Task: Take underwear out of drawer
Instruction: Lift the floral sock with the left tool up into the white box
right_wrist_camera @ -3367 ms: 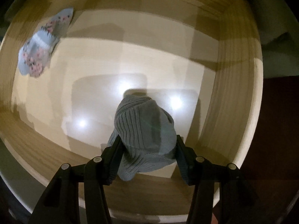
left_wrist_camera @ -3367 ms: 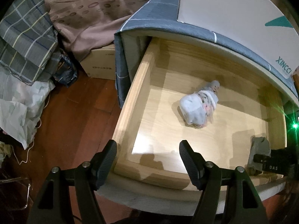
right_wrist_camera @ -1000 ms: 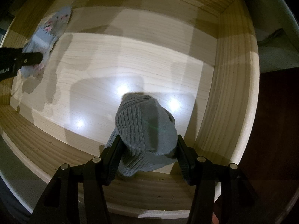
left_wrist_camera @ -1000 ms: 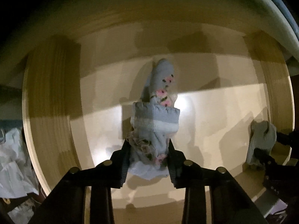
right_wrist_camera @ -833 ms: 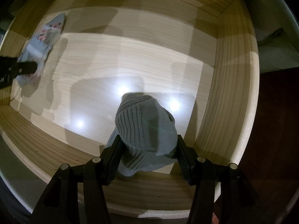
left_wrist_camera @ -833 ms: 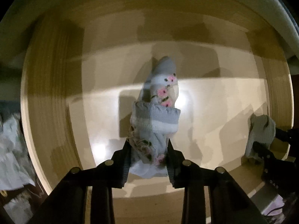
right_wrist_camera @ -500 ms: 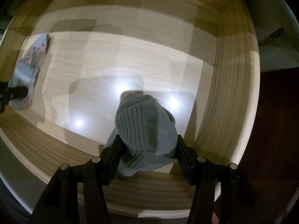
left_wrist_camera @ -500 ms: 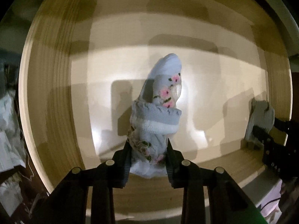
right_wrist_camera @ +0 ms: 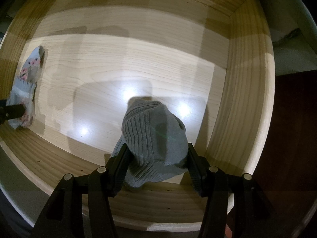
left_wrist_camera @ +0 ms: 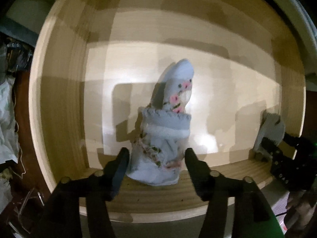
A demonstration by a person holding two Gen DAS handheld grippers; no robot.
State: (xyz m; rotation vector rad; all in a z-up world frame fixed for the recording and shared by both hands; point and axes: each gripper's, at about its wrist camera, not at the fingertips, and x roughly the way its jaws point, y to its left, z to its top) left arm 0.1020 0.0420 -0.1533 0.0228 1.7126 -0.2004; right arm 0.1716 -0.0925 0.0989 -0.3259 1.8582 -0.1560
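My left gripper (left_wrist_camera: 156, 159) is shut on a rolled pale-blue floral underwear (left_wrist_camera: 164, 138) and holds it lifted above the front wall of the open wooden drawer (left_wrist_camera: 59, 103). My right gripper (right_wrist_camera: 157, 158) is shut on a grey ribbed underwear (right_wrist_camera: 154, 138), held over the drawer's front right corner (right_wrist_camera: 243, 99). The floral roll also shows at the left of the right wrist view (right_wrist_camera: 25, 87), and the grey piece with the right gripper shows at the right of the left wrist view (left_wrist_camera: 270, 132).
The drawer floor (right_wrist_camera: 128, 59) is bare pale wood with light spots. Dark red floor (right_wrist_camera: 293, 138) lies right of the drawer. Crumpled cloth and clutter (left_wrist_camera: 8, 103) lie on the floor left of the drawer.
My left gripper has lifted the floral roll up and back toward the drawer's front wall. My right gripper keeps its hold on the grey piece with little movement.
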